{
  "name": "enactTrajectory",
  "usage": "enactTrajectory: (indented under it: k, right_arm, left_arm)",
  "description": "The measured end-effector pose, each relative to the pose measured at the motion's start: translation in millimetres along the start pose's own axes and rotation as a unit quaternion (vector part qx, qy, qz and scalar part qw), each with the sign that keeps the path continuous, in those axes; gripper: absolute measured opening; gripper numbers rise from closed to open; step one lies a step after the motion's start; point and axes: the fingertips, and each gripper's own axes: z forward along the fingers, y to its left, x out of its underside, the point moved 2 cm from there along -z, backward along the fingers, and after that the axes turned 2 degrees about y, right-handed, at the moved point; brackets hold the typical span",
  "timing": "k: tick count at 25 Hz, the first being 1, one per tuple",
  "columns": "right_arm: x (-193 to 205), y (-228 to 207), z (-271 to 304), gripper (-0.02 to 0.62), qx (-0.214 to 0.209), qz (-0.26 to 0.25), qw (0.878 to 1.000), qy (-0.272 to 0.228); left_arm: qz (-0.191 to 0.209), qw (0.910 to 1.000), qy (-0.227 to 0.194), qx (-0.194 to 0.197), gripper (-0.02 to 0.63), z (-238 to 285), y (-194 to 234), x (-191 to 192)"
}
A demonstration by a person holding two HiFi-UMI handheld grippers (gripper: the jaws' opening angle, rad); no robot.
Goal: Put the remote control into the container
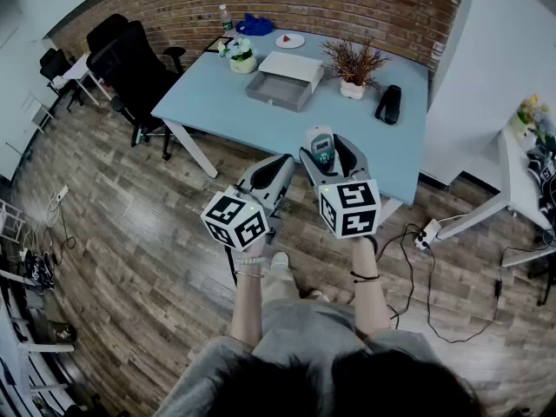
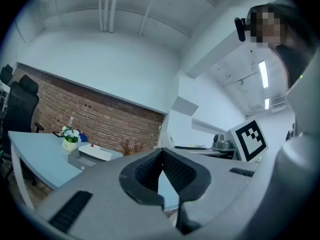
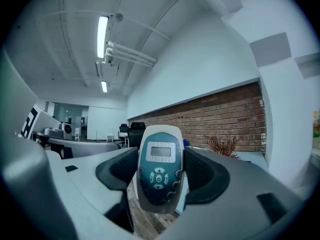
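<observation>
Teal-faced and pale-cased, the remote control [image 3: 160, 174] is gripped upright between the jaws of the right gripper [image 1: 323, 148], with the pads pressed to both its sides. From the head view only its upper part is seen, the rest being hidden by the gripper's body. It is held in the air at the near side of the table [image 1: 373, 159], well apart from the grey container [image 1: 276, 94] farther back. The container's inside is partly covered by a white panel [image 1: 291, 65]. The jaws of the left gripper [image 2: 161, 156] are seen closed, tips touching, with nothing between them. A black object [image 1: 388, 104] near the dried plant [image 1: 354, 66] cannot be identified, perhaps a case.
</observation>
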Motion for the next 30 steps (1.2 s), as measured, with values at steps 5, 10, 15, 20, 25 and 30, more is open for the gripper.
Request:
enactTrajectory:
  k: [5, 10, 15, 20, 25, 30]
  right_arm:
    - [0, 1, -3, 0.285, -0.002, -0.011, 1.000, 0.003]
    - [4, -2, -2, 0.285, -0.004, -0.012, 1.000, 0.009]
    - [9, -5, 5, 0.285, -0.007, -0.005, 1.000, 0.015]
    - [19, -4, 19, 0.285, -0.012, 0.004, 1.000, 0.026]
    - [27, -11, 42, 0.285, -0.017, 0.013, 0.999, 0.039]
    - [25, -19, 68, 0.285, -0.022, 0.003, 0.999, 0.043]
  left_arm:
    - [-0.002, 1.0000, -0.001, -0.001, 0.003, 0, -4, 1]
    - [-0.006, 1.0000, 0.001, -0.002, 0.003, 2, -3, 5]
    - [-0.010, 0.9999, 0.005, -0.013, 0.003, 3, 3, 8]
    - [-0.019, 0.9993, 0.012, -0.030, 0.003, 0, 19, 13]
    - [-0.028, 0.9988, 0.019, -0.036, 0.003, 9, 42, 17]
    - [-0.032, 0.9990, 0.014, -0.030, 0.003, 30, 70, 10]
